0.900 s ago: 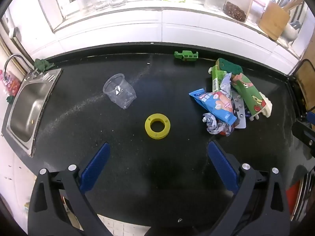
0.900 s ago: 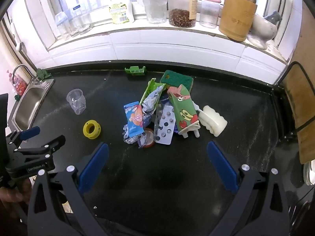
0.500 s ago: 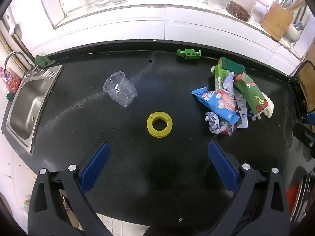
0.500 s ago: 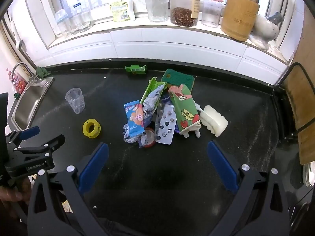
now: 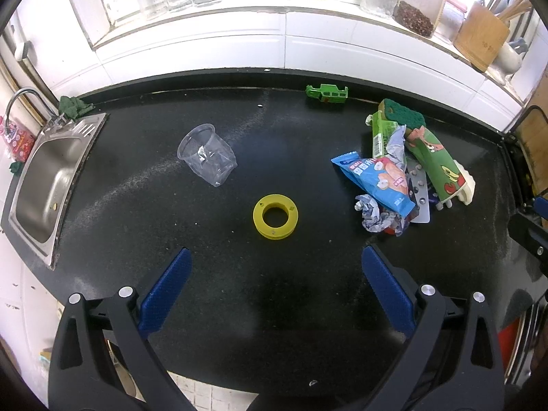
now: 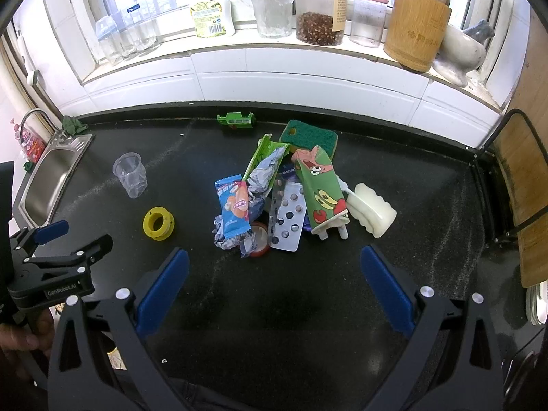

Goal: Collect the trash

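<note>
"GenRobot.AI" printed on the left gripper (image 6: 65,239), jaws spread and empty, right gripper (image 6: 274,267) likewise wide apart, one trash pile (image 6: 277,198) mid-countertop (image 6: 411,185), one blue snack wrapper (image 6: 234,207), one blister pack (image 6: 287,221), one clear plastic cup (image 5: 207,154), one yellow spool (image 5: 275,216)

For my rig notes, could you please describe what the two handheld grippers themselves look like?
Both match: black angular frames with triangular cut-outs and silver screw heads, each carrying two flat blue finger pads. The left gripper shows this in its own view; the right gripper likewise. In the right wrist view, the left one's side bears white "GenRobot.AI" lettering, and a bare hand grips it. No cables are visible.
</note>
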Motion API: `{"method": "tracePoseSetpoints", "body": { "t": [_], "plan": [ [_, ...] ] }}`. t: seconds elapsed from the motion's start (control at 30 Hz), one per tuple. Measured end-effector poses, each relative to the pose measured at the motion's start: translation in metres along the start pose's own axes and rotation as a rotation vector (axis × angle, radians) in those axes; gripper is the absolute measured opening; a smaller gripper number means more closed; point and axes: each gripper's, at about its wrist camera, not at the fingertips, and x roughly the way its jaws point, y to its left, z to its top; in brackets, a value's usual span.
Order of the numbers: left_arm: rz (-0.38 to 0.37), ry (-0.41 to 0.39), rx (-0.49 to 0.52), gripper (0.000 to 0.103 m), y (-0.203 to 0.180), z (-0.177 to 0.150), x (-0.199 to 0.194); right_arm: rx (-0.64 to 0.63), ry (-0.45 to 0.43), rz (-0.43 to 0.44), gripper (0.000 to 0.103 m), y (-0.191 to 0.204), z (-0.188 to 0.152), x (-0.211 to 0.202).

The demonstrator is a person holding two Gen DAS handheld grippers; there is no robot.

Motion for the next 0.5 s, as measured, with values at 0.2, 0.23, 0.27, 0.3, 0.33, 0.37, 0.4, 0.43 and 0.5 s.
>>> {"method": "tracePoseSetpoints", "body": {
  "t": [0.2,0.23,0.27,0.3,0.33,0.37,0.4,0.43,0.5],
  "plan": [
    [-0.003,0.000,-0.005,0.096,-0.0011,-0.0016,0.0003,0.002,0.002,-0.001,0.097,-0.0036,0.0000,0.0023],
    [-0.004,0.001,-0.005,0.096,-0.0014,-0.0019,0.0004,0.001,0.002,-0.001,0.097,-0.0034,0.0001,0.0023],
    [-0.005,0.000,-0.005,0.096,-0.0011,-0.0018,0.0005,0.001,0.003,-0.001,0.097,-0.0036,0.0001,0.0026],
    [-0.005,0.000,-0.004,0.096,-0.0011,-0.0018,0.0006,0.002,0.004,-0.001,0.097,-0.0032,0.0003,0.0021],
    [-0.005,0.002,-0.003,0.096,-0.0016,-0.0019,0.0012,0.002,0.004,-0.001,0.097,-0.0031,0.0003,0.0021],
    [-0.006,0.002,-0.003,0.096,-0.0019,-0.0022,0.0015,0.002,0.004,-0.001,0.097,-0.0036,0.0005,0.0024],
    [-0.008,0.002,-0.004,0.096,-0.0008,-0.0021,0.0015,0.002,0.005,-0.001,0.097,-0.0042,0.0008,0.0023],
    [-0.007,0.002,-0.004,0.096,-0.0010,-0.0022,0.0016,0.002,0.003,-0.001,0.097,-0.0037,0.0007,0.0023],
    [-0.007,0.002,-0.004,0.096,-0.0009,-0.0021,0.0016,0.001,0.004,-0.002,0.097,-0.0032,0.0007,0.0025]
  ]
}}
